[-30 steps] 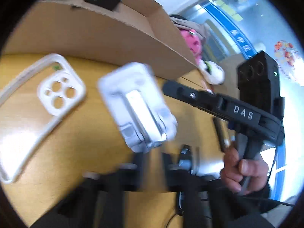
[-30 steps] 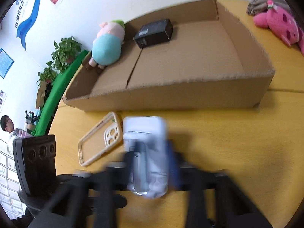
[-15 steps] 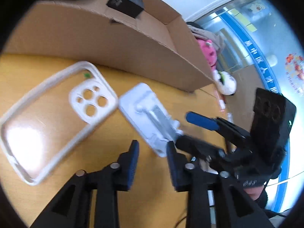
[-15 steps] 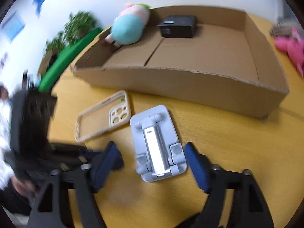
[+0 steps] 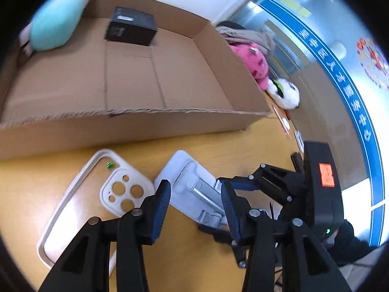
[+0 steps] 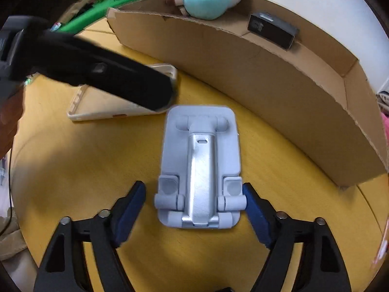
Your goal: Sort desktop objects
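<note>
Both grippers, left gripper (image 5: 194, 199) and right gripper (image 6: 194, 209), are black frames with silver screws, blue ribbed pads (image 5: 161, 209); orange sticker on one housing

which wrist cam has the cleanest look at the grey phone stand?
Right wrist: the phone stand lies whole and unobstructed on the table, between the open right gripper. Left wrist shows it obliquely, partly hidden behind both grippers' fingers.
</note>
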